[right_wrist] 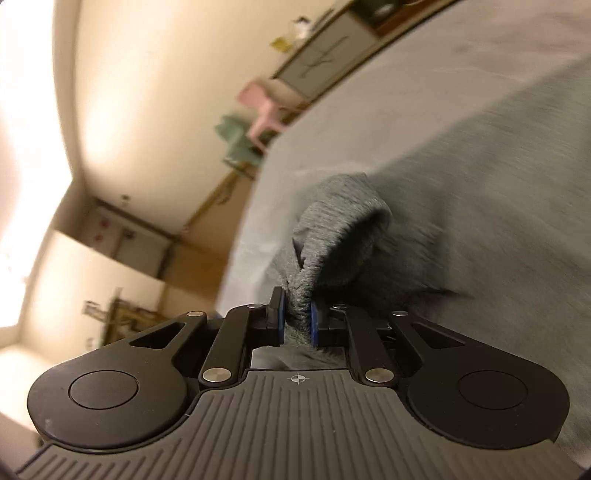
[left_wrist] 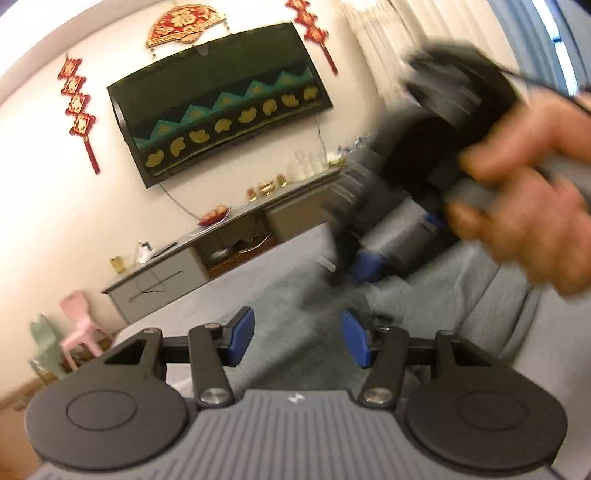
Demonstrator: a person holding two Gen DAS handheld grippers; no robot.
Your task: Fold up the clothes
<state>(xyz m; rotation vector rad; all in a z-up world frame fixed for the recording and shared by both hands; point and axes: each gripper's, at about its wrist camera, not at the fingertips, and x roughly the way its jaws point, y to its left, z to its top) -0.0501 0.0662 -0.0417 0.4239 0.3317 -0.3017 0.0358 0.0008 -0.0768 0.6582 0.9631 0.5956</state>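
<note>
- Grey garment (right_wrist: 443,206) lies spread on a pale sheet (right_wrist: 280,173); its ribbed hem is bunched and pinched between the right gripper (right_wrist: 296,317) pads.
- Left gripper (left_wrist: 297,338) fingers stand apart, empty, over cloth.
- Judged: mid-fold, carrying the hem; next calls for a flat landing spot.
- Red fan (left_wrist: 184,26) at 11 o'clock bears "福"; no brands readable.

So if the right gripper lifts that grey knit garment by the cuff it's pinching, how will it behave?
Probably floppy: the grey knit garment bunches into a soft loop at the ribbed cuff above the right gripper. Likely to drape and trail, since most of it lies spread out. The fuzzy knit probably won't slip easily.
</note>
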